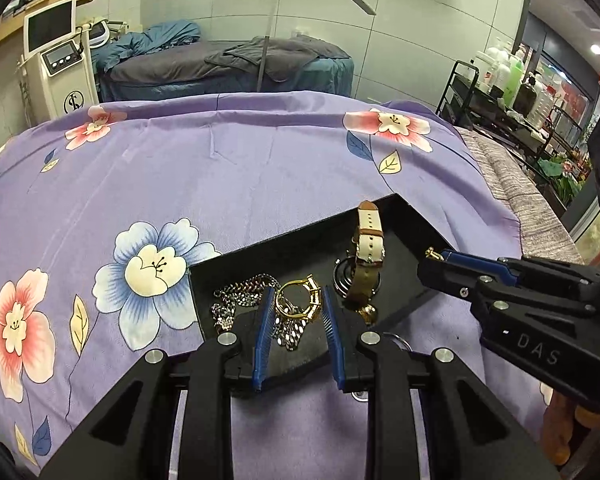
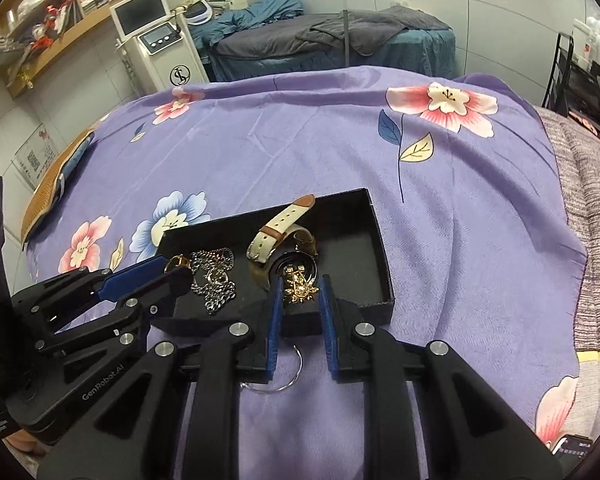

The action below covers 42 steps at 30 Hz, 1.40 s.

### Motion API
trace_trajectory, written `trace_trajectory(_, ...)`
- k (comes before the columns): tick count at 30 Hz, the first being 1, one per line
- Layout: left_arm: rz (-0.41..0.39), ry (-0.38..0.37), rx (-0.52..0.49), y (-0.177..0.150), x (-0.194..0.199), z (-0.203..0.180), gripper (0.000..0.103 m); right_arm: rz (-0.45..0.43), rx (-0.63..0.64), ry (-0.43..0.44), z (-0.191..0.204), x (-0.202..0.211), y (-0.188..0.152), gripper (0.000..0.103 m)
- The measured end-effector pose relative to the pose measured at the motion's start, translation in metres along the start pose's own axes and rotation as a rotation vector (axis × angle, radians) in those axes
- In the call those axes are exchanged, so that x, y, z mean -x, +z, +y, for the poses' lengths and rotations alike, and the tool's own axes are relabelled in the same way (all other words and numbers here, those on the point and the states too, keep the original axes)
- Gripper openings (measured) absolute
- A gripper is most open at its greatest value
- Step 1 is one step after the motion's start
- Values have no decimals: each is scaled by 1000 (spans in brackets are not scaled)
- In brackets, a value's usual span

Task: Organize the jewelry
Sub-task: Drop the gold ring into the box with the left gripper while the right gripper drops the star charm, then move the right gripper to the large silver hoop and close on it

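A black tray [image 1: 404,228] [image 2: 376,248] lies on the purple floral sheet. In it are a silver chain [image 1: 240,292] [image 2: 212,280], a gold bangle [image 1: 300,296] and a watch with a cream and tan strap [image 1: 366,248] [image 2: 284,228]. My left gripper [image 1: 296,304] stands around the gold bangle with its pads a little apart from it. My right gripper [image 2: 300,292] stands around a gold sun-shaped brooch [image 2: 300,286] over the watch face; whether it grips it is unclear. A silver ring-shaped bangle [image 2: 284,376] lies on the sheet just before the tray.
The purple floral sheet [image 1: 220,168] covers a bed. A grey blanket [image 2: 580,200] lies along its right edge. A white machine [image 1: 60,64], another bed [image 1: 228,64], a lamp and a cart with bottles [image 1: 500,76] stand behind.
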<state>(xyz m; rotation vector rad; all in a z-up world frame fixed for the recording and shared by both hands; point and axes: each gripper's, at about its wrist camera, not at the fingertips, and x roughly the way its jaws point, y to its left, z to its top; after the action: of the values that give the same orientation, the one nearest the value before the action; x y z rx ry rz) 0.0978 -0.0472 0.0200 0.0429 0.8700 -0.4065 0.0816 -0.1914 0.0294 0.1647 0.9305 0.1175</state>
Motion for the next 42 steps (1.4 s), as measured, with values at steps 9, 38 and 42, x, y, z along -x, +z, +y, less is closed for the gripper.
trace_trajectory(9,-12,38,6,-2,1,6,54,-12,16,-39,1,-5,-2,59)
trace_trajectory(38,126,48,79,-93,12,24,74,113,197,-100,13,-6,-80,59)
trace_trajectory(42,136,62,48,-97,8,19,79,117,220,-102,17,-8,-81,59)
